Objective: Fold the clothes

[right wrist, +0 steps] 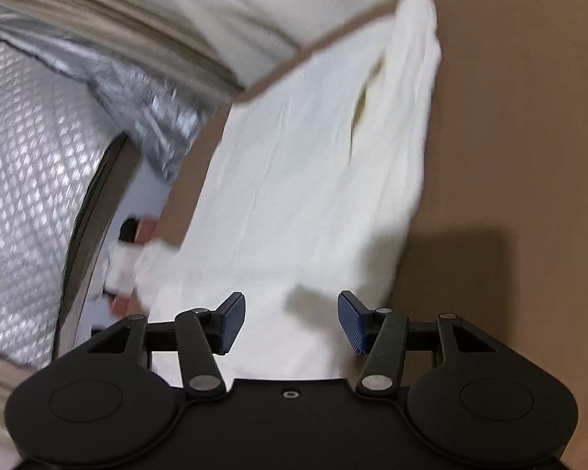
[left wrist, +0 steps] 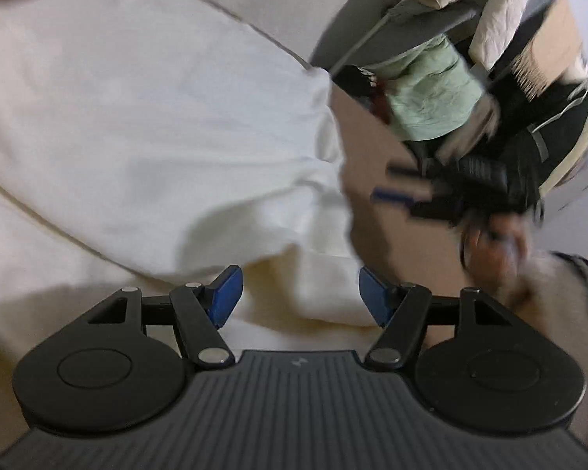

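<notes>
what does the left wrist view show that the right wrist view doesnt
Only the left wrist view shows the right tongs from outside, held in a blurred hand, plus a pile of clothes behind them including a light green garment and dark items.

Only the right wrist view shows a silver quilted sheet off the table's edge, and the white garment's folded far end.

Both show the white garment lying on the brown table, and each camera's own tongs open with nothing between the blue pads: left tongs.

text: none readable | labels: none | brands: none | numbers: none | signs: none
</notes>
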The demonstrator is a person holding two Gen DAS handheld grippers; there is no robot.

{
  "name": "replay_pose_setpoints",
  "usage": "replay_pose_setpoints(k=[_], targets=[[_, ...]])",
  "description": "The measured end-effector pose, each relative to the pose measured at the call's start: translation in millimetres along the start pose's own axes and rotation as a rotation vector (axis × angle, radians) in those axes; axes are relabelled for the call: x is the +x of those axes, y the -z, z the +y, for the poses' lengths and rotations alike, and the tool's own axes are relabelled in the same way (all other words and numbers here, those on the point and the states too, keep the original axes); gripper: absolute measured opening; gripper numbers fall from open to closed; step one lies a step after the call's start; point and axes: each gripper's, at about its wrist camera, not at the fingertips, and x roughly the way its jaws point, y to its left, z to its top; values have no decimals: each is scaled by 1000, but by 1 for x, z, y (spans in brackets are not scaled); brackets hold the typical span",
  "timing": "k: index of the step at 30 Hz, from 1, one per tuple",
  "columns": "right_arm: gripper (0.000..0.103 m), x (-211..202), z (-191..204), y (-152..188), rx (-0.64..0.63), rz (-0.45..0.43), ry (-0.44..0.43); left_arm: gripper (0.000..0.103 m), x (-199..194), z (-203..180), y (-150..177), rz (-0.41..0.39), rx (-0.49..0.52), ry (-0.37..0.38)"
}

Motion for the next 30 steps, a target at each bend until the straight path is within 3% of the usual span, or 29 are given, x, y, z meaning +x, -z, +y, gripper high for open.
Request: replay_pose_setpoints(k=[3,5,8,11,12,15,17,19,21,22,23,26,30], targets=[[58,-9,1,53,-41,20,-24,65,26,3,1,41,-45,-14],[58,-13,3,79,-82,-7,-12,71,41,5,5,71,-46,-21],[58,-14,14,115,-182,-81,72,71,49,3,11,101,-22,-55],[58,-15,35,149,-316,-134,169,71,37,-5,12,80,16,-101],[58,-11,42,158,-362,-138,185,71,32,-8,13,72,34,-129],[58,6,58,178,-484,-143,235,71,24,-17,17,75,169,-337],[58,22,60,180,-496,-179,324,70,21,-23,20,81,252,-460],[59,35,57,179,-466,-227,420,70,17,-22,21,62,235,-448],[58,33,46,170,-339,-284,412,68,13,-18,22,46,225,-446],[49,29,43,168,-292,-314,396,68,10,-16,23,41,226,-465],[20,23,42,167,-270,-345,379,67,10,-16,24,37,229,-484],[17,6,51,175,-299,-410,394,67,7,-19,23,44,218,-500],[14,-9,70,206,-360,-453,484,67,-9,-9,31,78,181,-548]])
